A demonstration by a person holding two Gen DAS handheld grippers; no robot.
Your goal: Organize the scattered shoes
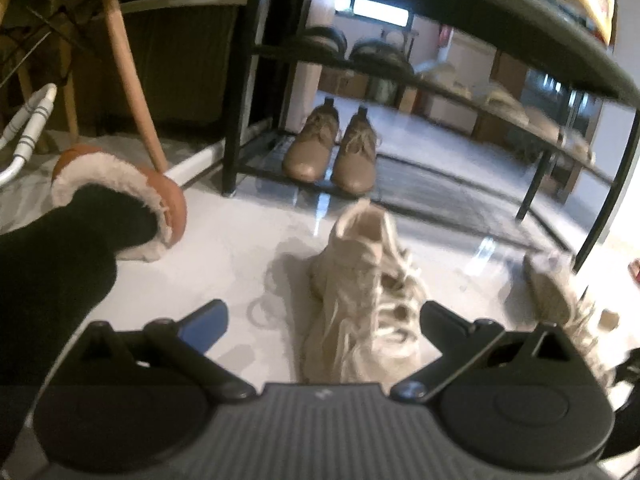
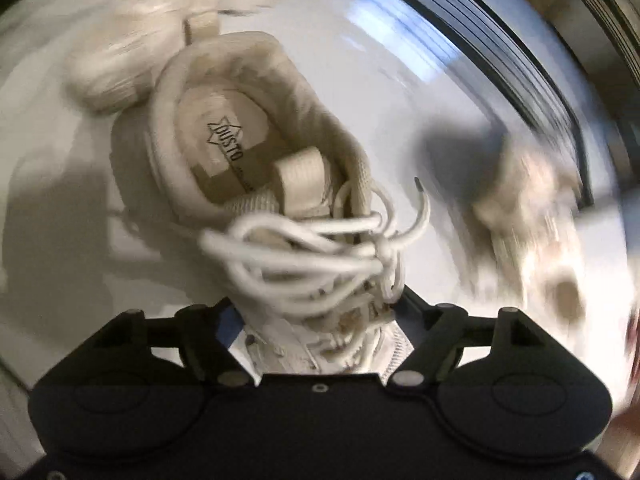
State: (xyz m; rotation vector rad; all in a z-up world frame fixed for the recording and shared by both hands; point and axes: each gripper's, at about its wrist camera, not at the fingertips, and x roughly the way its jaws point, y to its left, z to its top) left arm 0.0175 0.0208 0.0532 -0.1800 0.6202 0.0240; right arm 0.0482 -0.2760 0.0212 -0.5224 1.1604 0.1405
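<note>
While the left gripper [image 1: 324,320] is held low over the floor [image 1: 224,248] with its jaws spread wide and nothing clamped, a cream sneaker [image 1: 360,288] can be seen lying on the tile right between and ahead of the fingers, toe end toward the camera and its opening toward the rack [image 1: 400,80]. No contact with the pads is seen there, so it counts as released. A second cream sneaker [image 1: 556,288] is lying off to the right, near the rack's leg, pretty blurred. On the rack's bottom shelf a pair of tan lace-ups [image 1: 332,148] is parked side by side, toes out, and more dark shoes are lined up on the shelf above. To the left, a foot in a fur-lined brown slipper [image 1: 132,200] is planted on the floor, next to a wooden chair leg [image 1: 132,80]. From the right wrist view, a sneaker [image 2: 280,184] is seen from above, laces [image 2: 312,256] loose and messy, with its laced front sitting between the jaws of the right gripper [image 2: 320,320]. The fingers are flanking the shoe on both sides, but whether the pads are actually pressing on it can't be told from this angle. Another shoe shape [image 2: 532,240] is smeared out on the right, too blurry to call.
</note>
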